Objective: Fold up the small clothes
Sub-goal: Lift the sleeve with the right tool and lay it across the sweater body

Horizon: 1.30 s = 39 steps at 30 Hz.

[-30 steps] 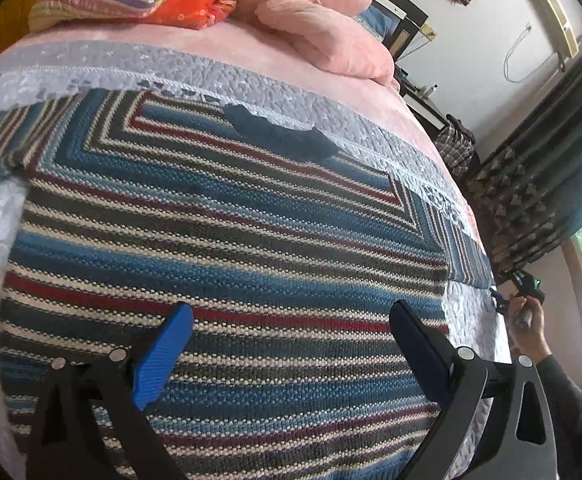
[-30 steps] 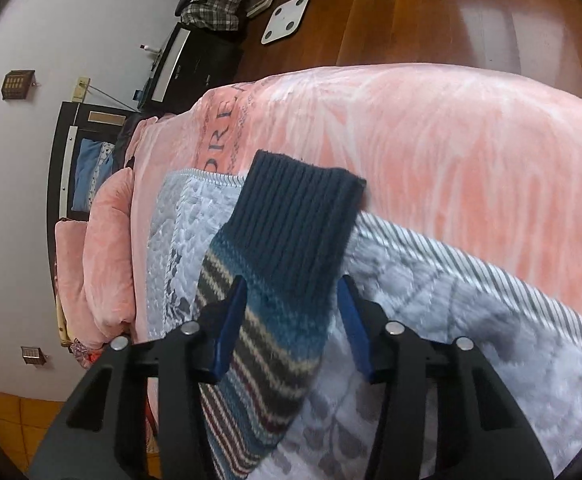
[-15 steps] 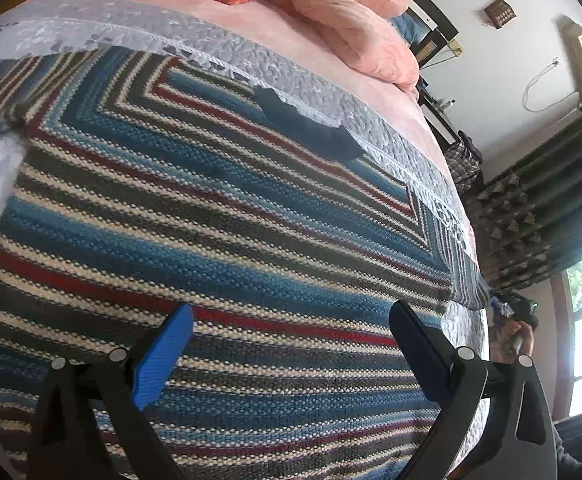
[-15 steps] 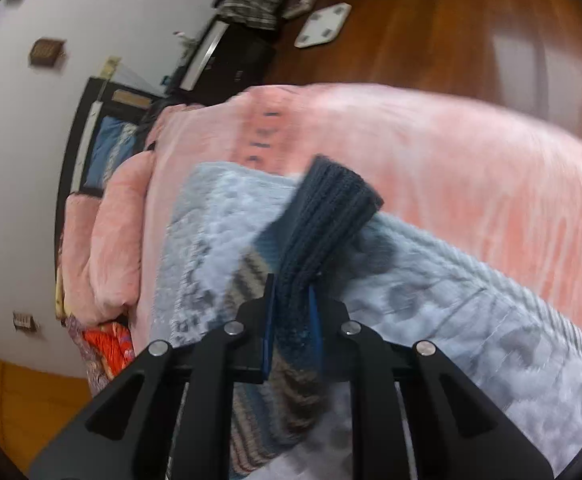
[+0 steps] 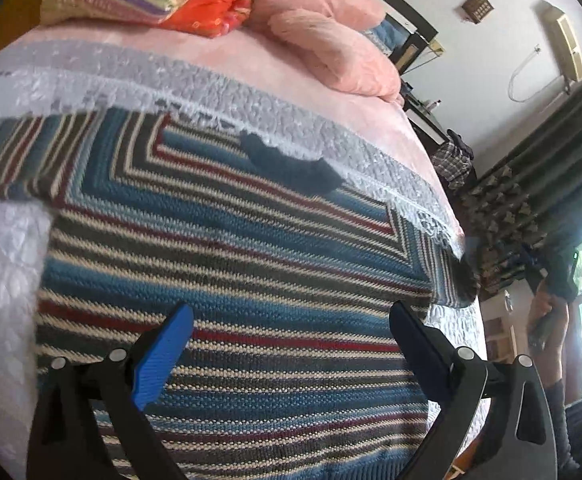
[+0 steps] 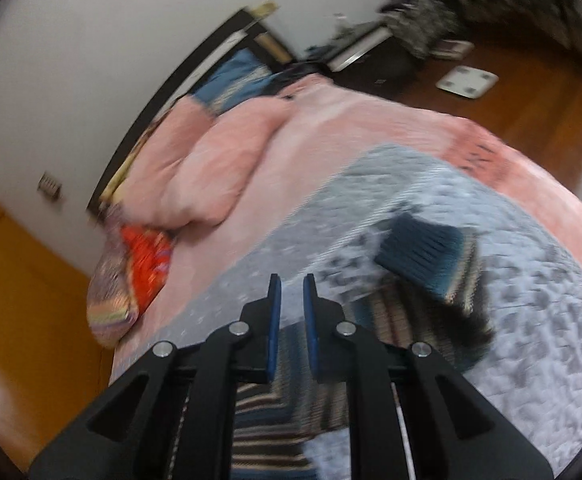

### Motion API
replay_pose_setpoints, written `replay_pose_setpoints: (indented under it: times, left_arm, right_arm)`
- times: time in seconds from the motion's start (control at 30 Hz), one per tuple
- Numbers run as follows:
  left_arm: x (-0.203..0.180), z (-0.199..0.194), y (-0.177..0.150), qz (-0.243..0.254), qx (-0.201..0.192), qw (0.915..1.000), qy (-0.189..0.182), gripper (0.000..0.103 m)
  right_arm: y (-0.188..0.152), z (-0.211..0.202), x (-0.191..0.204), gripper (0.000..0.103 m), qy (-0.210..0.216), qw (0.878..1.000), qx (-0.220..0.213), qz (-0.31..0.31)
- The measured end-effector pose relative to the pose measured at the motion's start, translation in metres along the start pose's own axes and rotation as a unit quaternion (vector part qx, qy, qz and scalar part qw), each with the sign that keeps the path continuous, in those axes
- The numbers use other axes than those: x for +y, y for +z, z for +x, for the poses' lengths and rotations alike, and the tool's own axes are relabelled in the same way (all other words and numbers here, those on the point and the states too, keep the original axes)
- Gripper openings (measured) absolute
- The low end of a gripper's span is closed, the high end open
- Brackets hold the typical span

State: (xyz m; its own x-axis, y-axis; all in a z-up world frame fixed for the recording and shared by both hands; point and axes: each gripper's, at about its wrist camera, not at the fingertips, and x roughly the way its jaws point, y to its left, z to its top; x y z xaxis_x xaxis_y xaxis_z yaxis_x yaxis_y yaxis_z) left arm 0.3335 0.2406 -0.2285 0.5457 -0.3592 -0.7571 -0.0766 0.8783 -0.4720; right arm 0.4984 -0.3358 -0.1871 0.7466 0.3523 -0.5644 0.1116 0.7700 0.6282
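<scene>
Released since half a second ago, the dark ribbed sleeve cuff [image 6: 421, 254] now lies folded at two o'clock from the right gripper [image 6: 290, 312], whose blue pads stand narrowly parted, empty. Left gripper [image 5: 287, 338] hovers wide open over the striped knitted sweater [image 5: 227, 264] on the grey quilted bedspread [image 5: 251, 104].

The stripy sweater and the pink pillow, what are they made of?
The sweater looks like knitted wool or yarn: rows of small bumpy stitches show in its stripes, with a matte look. The pink pillow looks like soft plush fleece, fuzzy and dull; the exact fibre cannot be told.
</scene>
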Motion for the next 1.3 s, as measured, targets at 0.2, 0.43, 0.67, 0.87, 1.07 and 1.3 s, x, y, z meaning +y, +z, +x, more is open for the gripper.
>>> replay_pose_setpoints:
  times: [0.2,0.43,0.67,0.87,1.07,1.3]
  left_arm:
    - [-0.004,-0.013,0.008,0.019,-0.004,0.9998,-0.009,0.099]
    - [0.007,0.024,-0.012,0.018,0.033,0.9993,-0.002,0.099]
    - [0.003,0.051,-0.015,0.017,0.048,0.9986,-0.011,0.099]
    - [0.000,0.060,-0.013,0.014,0.054,0.9983,-0.018,0.099]
    - [0.000,0.047,-0.011,0.009,0.049,0.9984,-0.025,0.099]
    - [0.002,0.009,0.001,0.008,0.025,0.9992,-0.029,0.099]
  right_arm:
    - [-0.014,0.010,0.007,0.017,-0.041,0.999,0.014,-0.022]
    - [-0.031,0.102,-0.035,0.041,-0.296,0.923,0.087,-0.228]
    - [-0.048,0.182,-0.052,0.043,-0.387,0.847,0.134,-0.340]
    - [-0.021,0.161,-0.075,0.007,-0.369,0.888,0.098,-0.257]
    - [-0.017,0.109,-0.037,0.007,-0.293,0.927,0.052,-0.227]
    - [-0.035,0.048,0.068,0.007,-0.183,0.954,0.003,-0.238]
